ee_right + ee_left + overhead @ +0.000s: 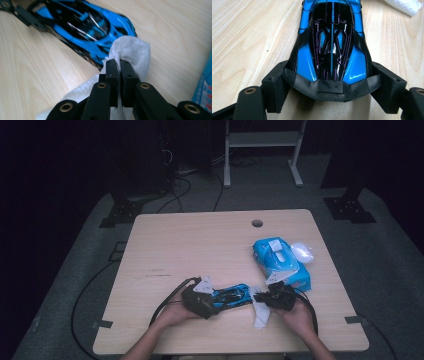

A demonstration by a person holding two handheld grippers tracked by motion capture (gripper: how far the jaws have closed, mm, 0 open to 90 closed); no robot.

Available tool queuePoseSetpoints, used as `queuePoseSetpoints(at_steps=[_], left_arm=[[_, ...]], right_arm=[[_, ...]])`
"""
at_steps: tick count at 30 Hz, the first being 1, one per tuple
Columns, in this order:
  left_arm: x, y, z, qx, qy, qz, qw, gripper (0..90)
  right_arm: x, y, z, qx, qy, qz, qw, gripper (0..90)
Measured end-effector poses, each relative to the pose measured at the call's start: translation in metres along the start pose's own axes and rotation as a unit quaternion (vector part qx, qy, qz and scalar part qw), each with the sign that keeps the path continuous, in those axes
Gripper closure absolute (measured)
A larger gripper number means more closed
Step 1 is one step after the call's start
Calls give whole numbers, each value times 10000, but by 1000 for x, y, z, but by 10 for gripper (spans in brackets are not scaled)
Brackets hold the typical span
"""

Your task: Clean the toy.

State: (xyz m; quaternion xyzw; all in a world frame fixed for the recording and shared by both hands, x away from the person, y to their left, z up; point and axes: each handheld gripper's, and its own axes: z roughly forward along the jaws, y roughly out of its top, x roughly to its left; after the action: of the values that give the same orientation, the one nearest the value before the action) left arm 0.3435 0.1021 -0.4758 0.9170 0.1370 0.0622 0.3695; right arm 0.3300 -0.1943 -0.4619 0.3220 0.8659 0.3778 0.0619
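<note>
Toy car [332, 47] is clamped at one end between the jaws of the left gripper [330, 87], partly open around the body, w/ the rest of the car stretching straight ahead of it. Right gripper [119, 65] is pinched shut on a white wipe [135, 53], touching the car's far end just ahead of its tips. Wipe should be drawn lengthwise w/ light pressure; car must be kept pinned flat to the table [200, 240].

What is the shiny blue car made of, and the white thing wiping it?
The toy car looks like glossy hard plastic: light glints off its blue and black shell. The wipe looks like soft, thin cloth or tissue, maybe damp: it bunches and folds where the right claw pinches it.
</note>
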Motion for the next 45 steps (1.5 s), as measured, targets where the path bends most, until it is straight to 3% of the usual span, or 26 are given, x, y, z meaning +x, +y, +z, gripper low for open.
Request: queuePoseSetpoints(at_steps=[3,6,11,13,14,17,20,24,27,32,35,40,45], left_arm=[[0,0,0,-5,-4,2,10000,242],[0,0,0,-4,-4,4,10000,242],[0,0,0,-3,-5,6,10000,241],[0,0,0,-13,1,-9,10000,241],[0,0,0,-6,8,-8,10000,240],[-1,1,-1,52,38,-1,10000,235],[1,0,-4,43,-35,-192,9998,202],[6,0,-12,-126,-190,-436,9988,183],[10,-2,-15,-168,-353,-628,9973,183],[17,-4,-19,-421,-668,-1098,9908,194],[21,-5,-20,-472,-825,-1236,9878,221],[23,-6,-20,-481,-906,-1371,9852,244],[26,-8,-21,-510,-813,-1527,9836,279]], right_arm=[[7,10,2,-123,29,-76,9999,859],[7,15,3,-313,275,21,9991,860],[4,12,3,-247,295,119,9992,860],[6,15,2,-426,642,353,9964,859],[11,18,2,-491,711,315,9958,859],[21,25,10,-165,476,-76,9987,860],[18,21,14,-224,586,83,9980,860],[19,18,13,-270,538,69,9982,861],[19,17,13,-298,548,89,9980,861],[20,13,13,-437,533,114,9976,862],[19,13,13,-435,540,113,9975,862],[19,11,13,-465,558,140,9973,863],[20,11,13,-474,555,149,9972,863]])
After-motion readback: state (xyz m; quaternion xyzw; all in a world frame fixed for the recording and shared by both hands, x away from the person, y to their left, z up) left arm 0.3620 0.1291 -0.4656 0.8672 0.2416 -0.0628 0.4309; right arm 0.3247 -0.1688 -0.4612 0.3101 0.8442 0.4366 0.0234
